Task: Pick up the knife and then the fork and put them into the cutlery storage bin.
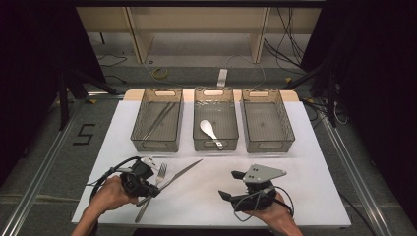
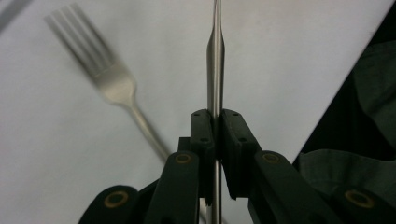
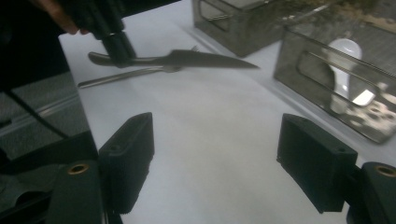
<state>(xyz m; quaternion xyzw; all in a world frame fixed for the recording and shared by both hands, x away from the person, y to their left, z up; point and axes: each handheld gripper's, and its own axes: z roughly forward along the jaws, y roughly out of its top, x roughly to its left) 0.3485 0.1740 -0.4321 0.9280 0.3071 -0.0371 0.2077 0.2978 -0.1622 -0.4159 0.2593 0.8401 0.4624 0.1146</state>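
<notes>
- The knife (image 1: 179, 173) sits clamped by its handle in the left gripper (image 1: 147, 184), at the table's near left; its blade runs up and rightward, toward the three baskets.
- The fork (image 1: 156, 184) lies just beneath it on the white table (image 1: 305, 196).
- The right gripper (image 1: 231, 186) hovers well apart, jaws wide, holding nothing.
- The empty right basket (image 1: 267, 120) looks the likeliest destination; the middle basket (image 1: 215, 118) has a spoon (image 1: 210, 132).
</notes>
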